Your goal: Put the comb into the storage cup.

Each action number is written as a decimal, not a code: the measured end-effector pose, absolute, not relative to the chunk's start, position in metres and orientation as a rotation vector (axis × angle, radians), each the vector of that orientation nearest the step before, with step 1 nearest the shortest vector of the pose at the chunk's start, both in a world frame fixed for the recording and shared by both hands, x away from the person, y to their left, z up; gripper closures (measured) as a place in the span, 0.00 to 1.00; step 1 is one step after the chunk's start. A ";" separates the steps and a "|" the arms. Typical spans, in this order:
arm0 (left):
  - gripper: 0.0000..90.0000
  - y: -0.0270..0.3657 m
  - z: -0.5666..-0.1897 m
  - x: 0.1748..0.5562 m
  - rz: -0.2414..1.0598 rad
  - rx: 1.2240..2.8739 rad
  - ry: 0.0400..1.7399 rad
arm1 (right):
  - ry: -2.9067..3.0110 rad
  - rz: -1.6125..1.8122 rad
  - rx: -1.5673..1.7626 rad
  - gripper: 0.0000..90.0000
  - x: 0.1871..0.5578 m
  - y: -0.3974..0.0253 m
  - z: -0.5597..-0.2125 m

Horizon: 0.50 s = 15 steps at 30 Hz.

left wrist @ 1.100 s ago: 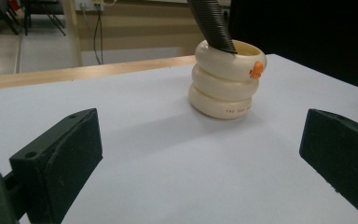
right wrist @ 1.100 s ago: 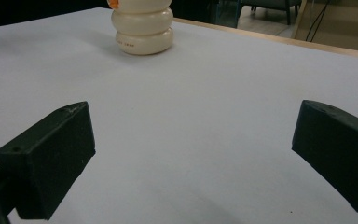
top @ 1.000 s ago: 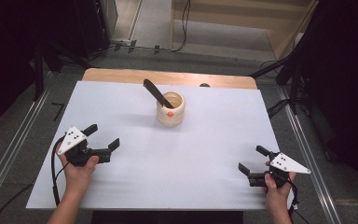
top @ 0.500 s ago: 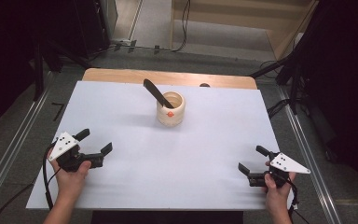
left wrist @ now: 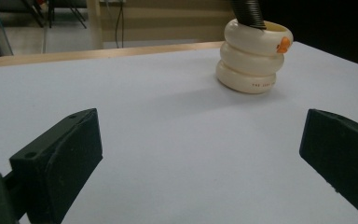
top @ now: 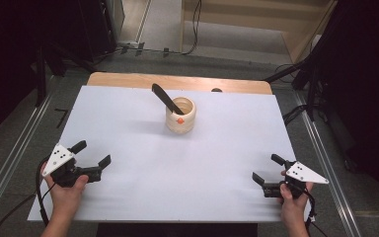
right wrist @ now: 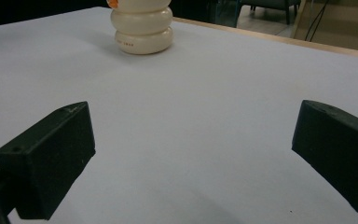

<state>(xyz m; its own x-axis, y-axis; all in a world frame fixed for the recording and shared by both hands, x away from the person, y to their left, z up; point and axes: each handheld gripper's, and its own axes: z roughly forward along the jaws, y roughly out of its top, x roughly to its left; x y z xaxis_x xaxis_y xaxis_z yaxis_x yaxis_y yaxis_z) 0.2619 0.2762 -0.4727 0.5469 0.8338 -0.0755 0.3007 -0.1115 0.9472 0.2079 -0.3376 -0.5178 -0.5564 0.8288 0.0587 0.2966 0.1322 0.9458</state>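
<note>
A cream ribbed cup [top: 180, 116] with a small orange mark on its side stands upright on the far middle of the white table [top: 128, 113], with a black handle [top: 165, 98] leaning out of it toward the far left. The left gripper [top: 92, 154], held in the person's left hand [top: 68, 186], sits low at the near-left edge with jaws spread, well apart from the cup. The right gripper [top: 267, 169], held in the right hand [top: 292, 198], sits at the near-right corner, jaws likewise apart and empty.
</note>
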 end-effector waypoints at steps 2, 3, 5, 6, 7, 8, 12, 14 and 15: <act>0.00 0.280 -0.474 0.260 0.603 1.677 0.970 | 1.926 1.428 1.082 0.00 0.208 -0.338 -0.518; 0.00 0.281 -0.474 0.260 0.604 1.675 0.975 | 1.928 1.426 1.082 0.00 0.208 -0.338 -0.518; 0.00 0.285 -0.475 0.258 0.606 1.676 0.981 | 1.928 1.423 1.080 0.00 0.208 -0.338 -0.518; 0.00 0.287 -0.476 0.257 0.607 1.676 0.985 | 1.928 1.424 1.079 0.00 0.208 -0.338 -0.518; 0.00 0.289 -0.476 0.257 0.611 1.680 0.987 | 1.928 1.426 1.082 0.00 0.208 -0.338 -0.518; 0.00 0.290 -0.477 0.256 0.611 1.680 0.990 | 1.927 1.425 1.080 0.00 0.208 -0.338 -0.518; 0.00 0.297 -0.478 0.253 0.617 1.679 0.998 | 1.928 1.423 1.080 0.00 0.208 -0.338 -0.518; 0.00 0.300 -0.478 0.252 0.620 1.680 1.004 | 1.926 1.424 1.081 0.00 0.208 -0.338 -0.518; 0.00 0.301 -0.478 0.252 0.618 1.684 1.003 | 1.926 1.424 1.079 0.00 0.208 -0.338 -0.518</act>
